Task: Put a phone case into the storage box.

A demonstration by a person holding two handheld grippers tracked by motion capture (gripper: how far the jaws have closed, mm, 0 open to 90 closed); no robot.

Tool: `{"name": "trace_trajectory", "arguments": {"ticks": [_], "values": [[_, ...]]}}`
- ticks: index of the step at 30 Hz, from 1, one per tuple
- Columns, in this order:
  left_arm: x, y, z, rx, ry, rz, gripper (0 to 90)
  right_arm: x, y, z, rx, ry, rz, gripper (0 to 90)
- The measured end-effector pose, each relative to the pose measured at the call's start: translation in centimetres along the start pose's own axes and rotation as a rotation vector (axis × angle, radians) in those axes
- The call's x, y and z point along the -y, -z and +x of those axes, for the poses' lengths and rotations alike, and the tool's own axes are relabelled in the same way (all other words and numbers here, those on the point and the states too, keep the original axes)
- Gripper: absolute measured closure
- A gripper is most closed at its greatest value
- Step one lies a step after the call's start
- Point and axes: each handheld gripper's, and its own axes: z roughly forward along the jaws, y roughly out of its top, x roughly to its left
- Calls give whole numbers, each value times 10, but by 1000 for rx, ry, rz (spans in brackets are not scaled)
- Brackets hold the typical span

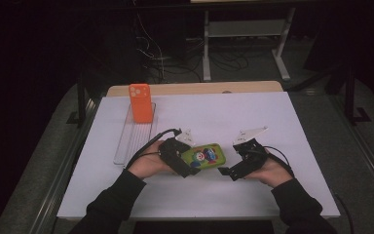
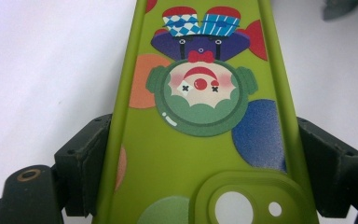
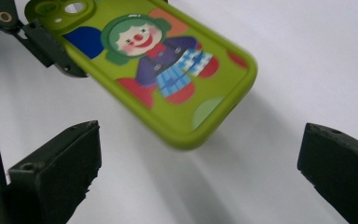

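Observation:
A lime-green phone case [image 1: 205, 156] printed with a clown hangs just above the white table top, back side up. My left gripper [image 1: 191, 163] is shut on its camera end, and in the left gripper view the case [image 2: 200, 140] sits between the two black pads [image 2: 81, 163], which press on its long edges. My right gripper [image 1: 230, 160] stands open just to the right of the case. In the right gripper view its jaws [image 3: 200, 172] are wide apart, and the case's free end [image 3: 154, 60] floats ahead of them, touching neither.
An orange phone case [image 1: 140, 102] stands upright at the far end of a clear ribbed tray [image 1: 134, 139] on the left of the white sheet [image 1: 272, 112]. A wooden edge [image 1: 195, 88] runs along the back. Dark floor, cables and a desk frame lie beyond.

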Motion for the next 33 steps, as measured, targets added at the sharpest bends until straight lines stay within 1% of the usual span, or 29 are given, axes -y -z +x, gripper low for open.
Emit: {"name": "trace_trajectory", "arguments": {"ticks": [1, 2, 3, 5, 6, 7, 8, 9, 10, 12, 14, 15, 16, 17, 19, 20, 22, 23, 24, 25, 26, 27, 28, 29, 30, 31, 33], "values": [[0, -1, 0, -8, 23, -12, 150, 2, -1, 1, 17, -6, 0, 0], [0, -1, 1, -6, 30, -14, 150, 3, -2, 3, 24, -10, -1, 0], [-1, -1, 1, -9, 26, -10, 150, 5, -3, 4, 31, -21, -10, 0], [-1, 0, 1, -28, 34, -14, 150, 9, -4, 5, 30, -50, -32, 0], [-2, 0, 0, -34, 42, -18, 150, 11, -4, 7, 40, -58, -51, 0], [-2, 2, 2, -45, 29, -4, 150, 13, -5, 7, 51, -59, -66, 0], [-3, 1, 0, -57, 56, -23, 150, 14, -5, 8, 57, -69, -71, 0], [-3, 3, 1, -66, 46, -8, 151, 16, -6, 7, 56, -74, -75, 0], [-4, 3, 1, -76, 69, -21, 151, 17, -7, 7, 62, -80, -73, 0], [-4, 5, 1, -88, 74, -23, 151, 19, -8, 4, 91, -79, -87, 0], [-4, 4, 0, -92, 91, -36, 151, 21, -9, 4, 95, -111, -108, 0], [-5, 4, 0, -92, 100, -46, 151, 21, -9, 4, 102, -111, -109, 0], [-5, 5, 1, -87, 86, -35, 151, 21, -10, 4, 109, -109, -110, 0], [-5, 6, 2, -89, 80, -33, 151, 21, -10, 5, 118, -109, -113, 0], [-5, 8, 3, -93, 91, -38, 151, 21, -12, 5, 140, -87, -116, 0], [-5, 8, 3, -94, 89, -36, 152, 21, -12, 6, 145, -88, -121, 0], [-5, 8, 4, -96, 93, -39, 152, 20, -12, 7, 166, -54, -120, 0], [-4, 8, 4, -95, 102, -51, 152, 20, -12, 8, 170, -53, -118, 0], [-4, 8, 4, -88, 107, -53, 152, 20, -12, 9, 176, -45, -114, 0], [-4, 8, 4, -91, 109, -54, 152, 20, -12, 9, 187, -32, -121, 0], [-4, 9, 4, -92, 109, -54, 152, 20, -12, 10, 188, -36, -118, 0], [-4, 9, 4, -94, 106, -56, 152, 20, -12, 11, 197, -27, -112, 0], [-5, 9, 4, -91, 102, -52, 152, 20, -12, 12, 205, -14, -117, 0], [-5, 8, 4, -90, 113, -62, 152, 20, -12, 14, 216, 3, -110, 0], [-5, 8, 4, -95, 114, -61, 152, 20, -12, 14, 229, 28, -105, 0], [-5, 8, 4, -95, 118, -60, 152, 20, -12, 14, 250, 64, -96, 0], [-4, 9, 4, -94, 118, -60, 152, 20, -12, 16, 274, 95, -101, 0]]}}
